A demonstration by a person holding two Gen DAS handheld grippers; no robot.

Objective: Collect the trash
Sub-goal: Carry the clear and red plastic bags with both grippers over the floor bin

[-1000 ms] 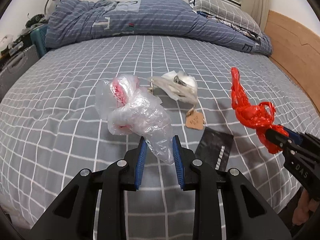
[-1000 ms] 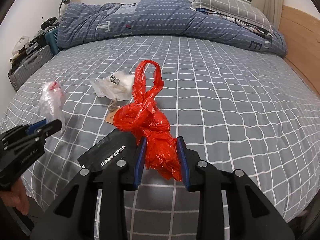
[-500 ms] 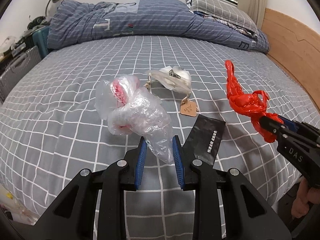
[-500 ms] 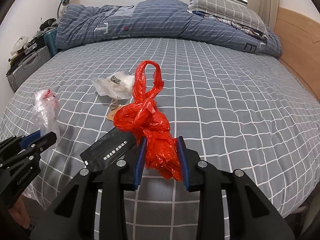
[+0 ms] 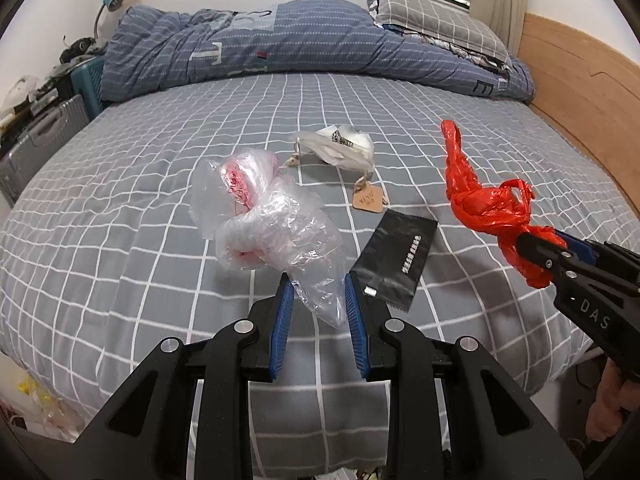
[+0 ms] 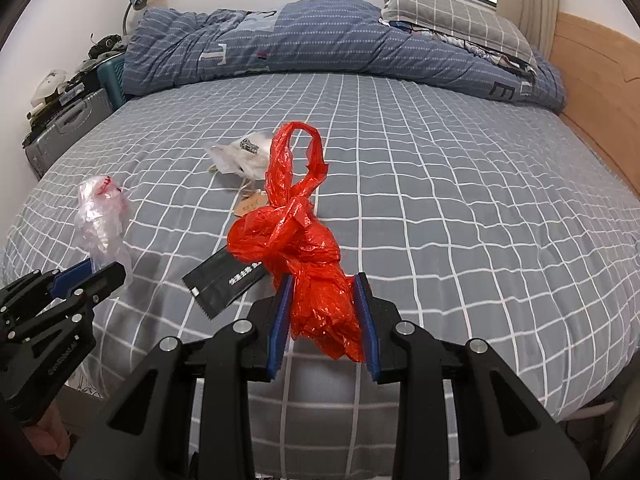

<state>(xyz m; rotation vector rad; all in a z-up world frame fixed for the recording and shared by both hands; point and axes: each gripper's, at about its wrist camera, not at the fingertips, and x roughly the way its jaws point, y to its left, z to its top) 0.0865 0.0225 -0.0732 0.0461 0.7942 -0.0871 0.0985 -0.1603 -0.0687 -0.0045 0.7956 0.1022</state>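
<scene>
My left gripper point(image 5: 318, 284) is shut on a crumpled clear plastic bag point(image 5: 264, 220) with pink inside, held above the bed; it also shows in the right wrist view point(image 6: 102, 216). My right gripper point(image 6: 323, 286) is shut on a knotted red plastic bag point(image 6: 296, 232), which the left wrist view point(image 5: 480, 200) shows at the right. On the grey checked bed point(image 5: 120, 208) lie a black sachet point(image 5: 400, 260), a brown paper tag point(image 5: 370, 198) and a white plastic bag point(image 5: 340, 148).
A blue striped duvet point(image 5: 280, 44) and a grey pillow point(image 5: 432, 12) lie at the bed's far end. A wooden bed frame point(image 5: 580, 80) runs along the right. Suitcases and clutter point(image 5: 40, 120) stand at the left. Yellow litter point(image 5: 36, 400) lies on the floor below.
Both grippers have drawn back and risen a little from the bed, each still holding its bag. The black sachet, tag and white bag stay in place on the bed.
</scene>
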